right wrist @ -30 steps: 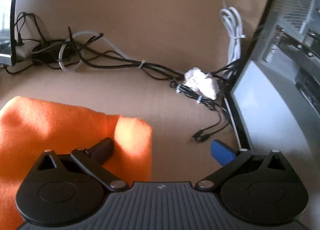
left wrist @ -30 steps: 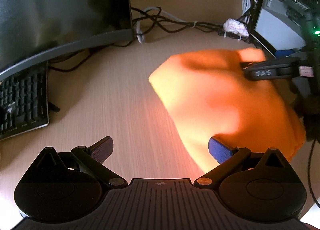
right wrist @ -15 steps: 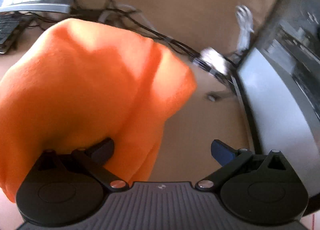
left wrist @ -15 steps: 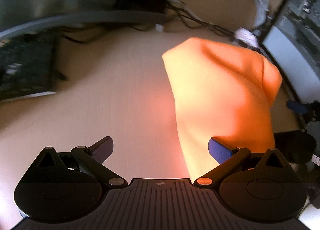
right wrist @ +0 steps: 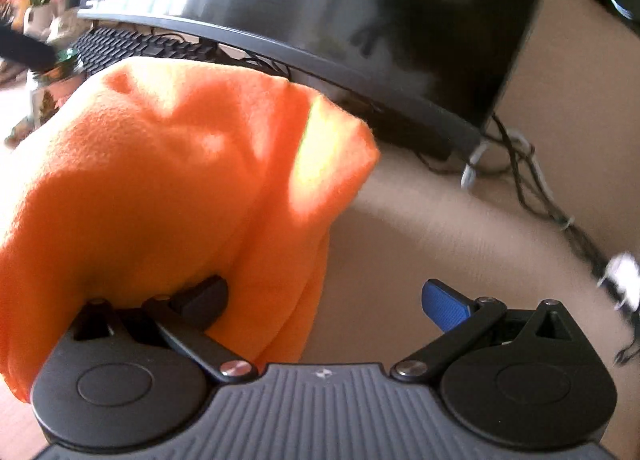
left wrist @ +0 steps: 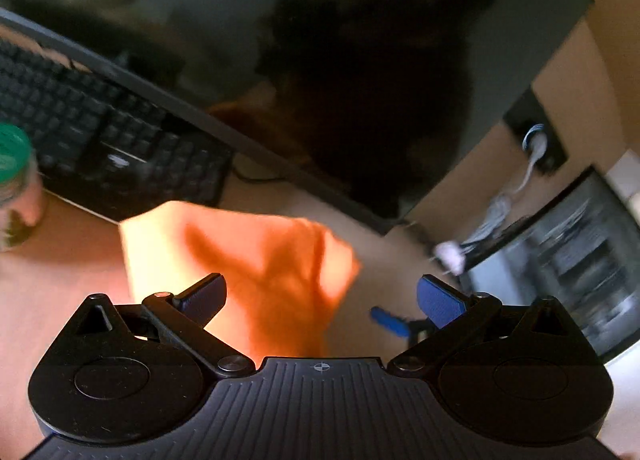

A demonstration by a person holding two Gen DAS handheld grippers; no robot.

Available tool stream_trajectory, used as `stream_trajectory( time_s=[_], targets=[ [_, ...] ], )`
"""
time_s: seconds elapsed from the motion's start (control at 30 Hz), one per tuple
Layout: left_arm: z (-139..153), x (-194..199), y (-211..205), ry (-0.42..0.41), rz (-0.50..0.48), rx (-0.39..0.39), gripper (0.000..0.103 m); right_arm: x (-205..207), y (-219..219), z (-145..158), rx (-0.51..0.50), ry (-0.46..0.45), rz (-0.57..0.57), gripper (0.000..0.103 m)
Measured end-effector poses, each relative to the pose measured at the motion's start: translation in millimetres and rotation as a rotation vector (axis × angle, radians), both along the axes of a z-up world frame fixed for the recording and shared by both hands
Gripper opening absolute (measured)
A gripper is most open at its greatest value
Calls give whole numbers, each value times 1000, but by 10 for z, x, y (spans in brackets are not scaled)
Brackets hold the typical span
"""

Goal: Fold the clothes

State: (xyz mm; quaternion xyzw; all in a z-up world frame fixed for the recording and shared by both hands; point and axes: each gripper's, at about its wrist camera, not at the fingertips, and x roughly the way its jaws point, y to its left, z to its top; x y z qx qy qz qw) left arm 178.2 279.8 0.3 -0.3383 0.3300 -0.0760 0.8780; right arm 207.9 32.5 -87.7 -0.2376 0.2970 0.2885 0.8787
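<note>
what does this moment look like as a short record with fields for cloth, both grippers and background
cloth: orange fleece cloth, bunched, draped over the right gripper's left finger; lies on the light wooden desk in the left view
left gripper: jaws wide apart, holding nothing
right gripper: jaws wide apart, not clamped on the cloth
background: dark curved monitor, black keyboard, tangle of black cables
image quality: motion blur in both views

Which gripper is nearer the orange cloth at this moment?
Right. The orange cloth drapes against the right gripper, over its left finger. The left gripper is open just in front of the cloth, apparently not touching it.
</note>
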Motion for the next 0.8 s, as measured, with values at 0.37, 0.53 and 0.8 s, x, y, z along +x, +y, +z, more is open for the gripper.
stream_trajectory(
  time_s=[0.37,0.53,0.8],
  targets=[
    [-757,1018,-55,284,-110,-85,103,-260,-660,595,234,17,-28,103],
    [-528,1019,-111,236,-159,-37,103,-352,-592,733,346,113,42,103],
    [-89,219,57,127,-44,57,103,-73,46,180,52,74,45,103]
  ],
)
